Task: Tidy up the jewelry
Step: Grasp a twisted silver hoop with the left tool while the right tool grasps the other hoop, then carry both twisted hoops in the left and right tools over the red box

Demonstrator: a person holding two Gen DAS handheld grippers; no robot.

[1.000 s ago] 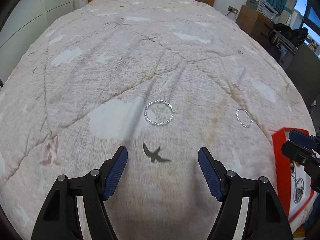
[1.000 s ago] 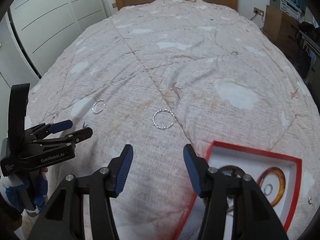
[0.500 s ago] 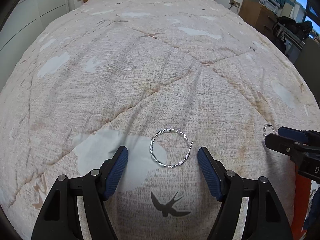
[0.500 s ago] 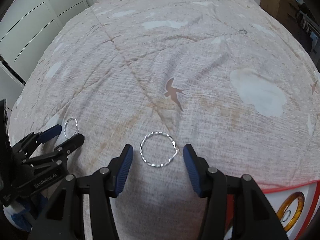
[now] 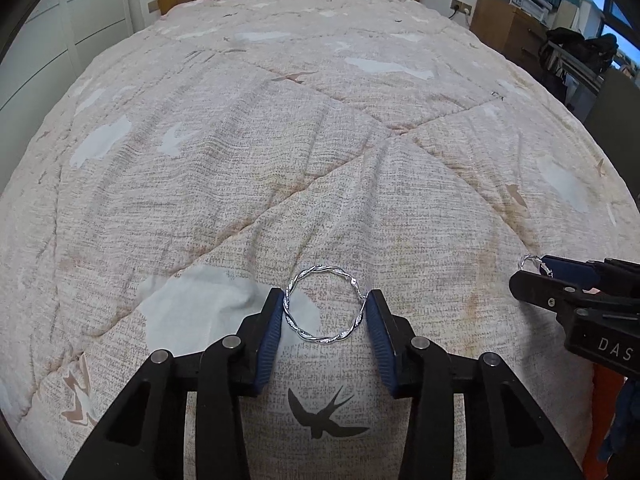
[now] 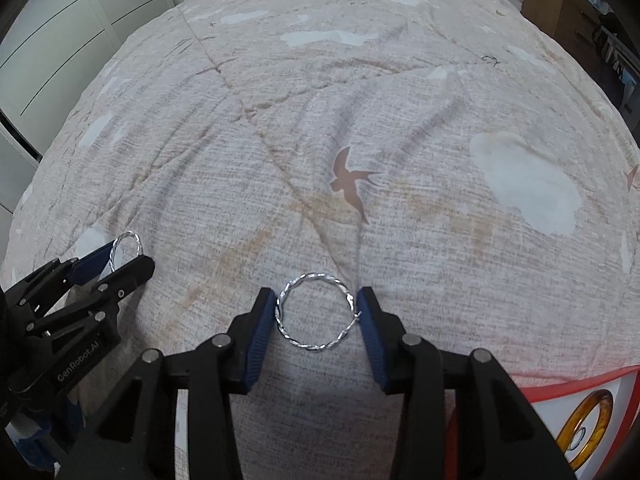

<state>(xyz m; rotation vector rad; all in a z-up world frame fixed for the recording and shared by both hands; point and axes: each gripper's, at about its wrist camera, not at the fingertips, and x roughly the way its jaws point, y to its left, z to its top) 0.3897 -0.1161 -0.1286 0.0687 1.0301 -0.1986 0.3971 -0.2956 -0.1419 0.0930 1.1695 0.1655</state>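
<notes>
Left wrist: hoop (image 5: 323, 307) (twisted silver) between closing claw (image 5: 324, 310).

Quilted bed (image 5: 280, 140): 2 hoops (image 5: 323, 308), red-rimmed tray (image 6: 576, 384).

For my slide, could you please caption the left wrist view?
Left tongs closing around a twisted silver hoop on the quilt.

Shiny twisted-metal hoop (image 5: 323, 307), coarse cloth quilt (image 5: 280, 152)
</notes>
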